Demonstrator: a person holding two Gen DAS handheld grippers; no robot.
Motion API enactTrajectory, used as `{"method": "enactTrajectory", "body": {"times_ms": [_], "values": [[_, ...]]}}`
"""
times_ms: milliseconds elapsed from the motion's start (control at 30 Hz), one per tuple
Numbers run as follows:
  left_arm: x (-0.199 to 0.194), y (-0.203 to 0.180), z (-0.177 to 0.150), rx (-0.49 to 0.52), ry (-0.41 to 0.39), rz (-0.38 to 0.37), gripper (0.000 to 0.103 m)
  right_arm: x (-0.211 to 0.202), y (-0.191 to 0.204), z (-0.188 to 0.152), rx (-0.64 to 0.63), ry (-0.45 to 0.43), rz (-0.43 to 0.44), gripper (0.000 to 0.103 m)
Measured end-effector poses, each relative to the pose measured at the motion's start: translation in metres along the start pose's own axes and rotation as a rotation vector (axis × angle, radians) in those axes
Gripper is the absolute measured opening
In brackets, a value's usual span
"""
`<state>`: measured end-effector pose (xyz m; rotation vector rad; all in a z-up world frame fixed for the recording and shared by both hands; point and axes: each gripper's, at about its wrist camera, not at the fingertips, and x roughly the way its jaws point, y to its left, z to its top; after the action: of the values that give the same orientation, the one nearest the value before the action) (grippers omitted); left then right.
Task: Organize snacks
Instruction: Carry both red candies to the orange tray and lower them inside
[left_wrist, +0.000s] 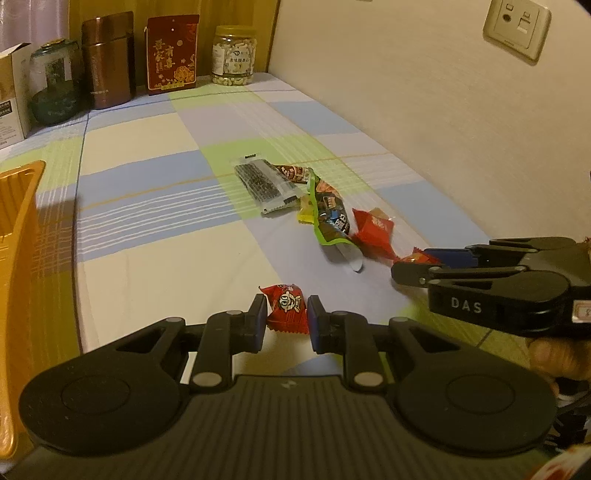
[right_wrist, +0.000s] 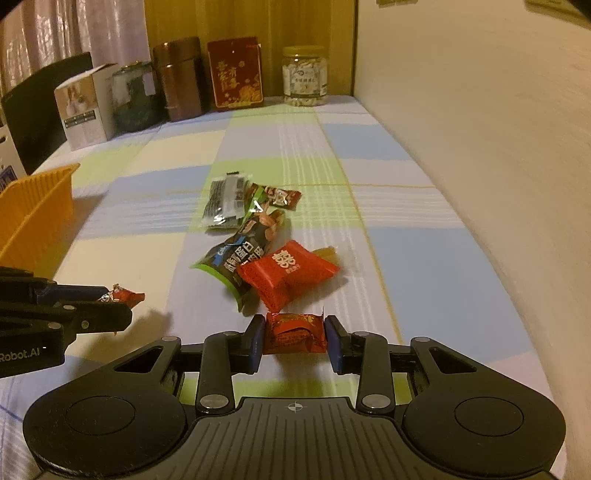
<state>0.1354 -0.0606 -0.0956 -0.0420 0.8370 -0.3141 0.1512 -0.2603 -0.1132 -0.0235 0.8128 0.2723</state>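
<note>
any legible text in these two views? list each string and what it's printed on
"DAS": side of the right gripper.
"Robot.AI": body of the left gripper, cut off at the frame edge.
Chinese print on the red box, nut jar and snack wrappers: too blurred to read.

**Glossy wrappers on a woven check cloth**

Shiny foil-like snack packets (right_wrist: 284, 275) lie on a matt checked cloth (left_wrist: 155, 147). A ribbed orange plastic tray (right_wrist: 40, 206) sits at the edge. Behind stand a clear plastic jar (left_wrist: 233, 55), a satin brown metal-look flask (left_wrist: 108, 59) and a matt cardboard box (right_wrist: 86, 107). The wall (left_wrist: 443, 110) looks smooth.
</note>
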Motion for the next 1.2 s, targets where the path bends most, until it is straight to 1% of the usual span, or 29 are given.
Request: {"method": "enactTrajectory", "body": {"times_ms": [267, 633, 967, 1200], "values": [[-0.033, -0.004, 0.002, -0.006, -0.030, 0.006, 0.021, -0.036, 0.006, 0.008, 0.050, -0.040, 0.017, 0.035], [-0.083, 0.000, 0.000, -0.011, -0.072, 0.034, 0.021, -0.081, 0.033, 0.018, 0.084, -0.092, 0.054, 0.035], [-0.125, 0.015, -0.008, -0.032, -0.108, 0.068, 0.021, -0.106, 0.070, 0.023, 0.050, -0.113, 0.102, 0.035], [-0.156, 0.036, -0.015, -0.054, -0.134, 0.116, 0.021, -0.113, 0.105, 0.027, 0.010, -0.126, 0.148, 0.035]]}}
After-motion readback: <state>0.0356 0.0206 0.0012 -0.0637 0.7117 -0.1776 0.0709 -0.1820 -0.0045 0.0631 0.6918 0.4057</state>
